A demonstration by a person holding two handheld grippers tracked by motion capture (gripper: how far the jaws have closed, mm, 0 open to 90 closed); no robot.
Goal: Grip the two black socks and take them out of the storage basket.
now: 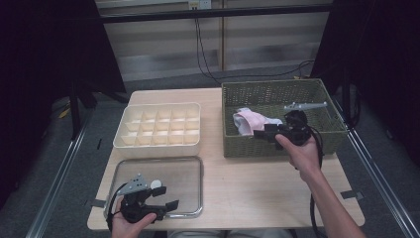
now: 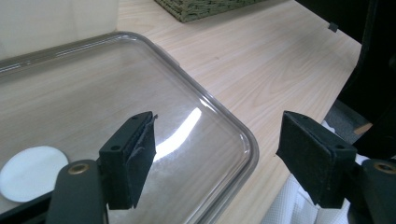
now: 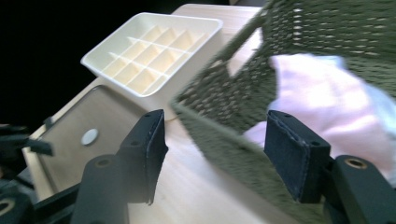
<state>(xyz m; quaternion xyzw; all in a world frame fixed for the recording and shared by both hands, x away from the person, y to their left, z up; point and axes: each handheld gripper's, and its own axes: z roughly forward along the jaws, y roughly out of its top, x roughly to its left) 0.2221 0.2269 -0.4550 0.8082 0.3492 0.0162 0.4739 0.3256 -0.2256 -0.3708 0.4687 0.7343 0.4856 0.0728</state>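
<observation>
Plenty of bare desk [image 1: 247, 183] sat open between the clear tray [image 1: 190, 210] and the wicker basket [image 1: 277, 148]. The basket's tall front wall blocked any low way in to the pink cloth [image 1: 250, 120], and the divided box [image 1: 158, 144] closed off the back left.

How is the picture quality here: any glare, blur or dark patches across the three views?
High view: dim, the sides almost black, the table evenly lit. Left gripper view: sharp, with a white glare streak on the clear lid. Right gripper view: motion-blurred, the green basket and pink cloth smeared, the cloth washed out, the upper left black.
</observation>
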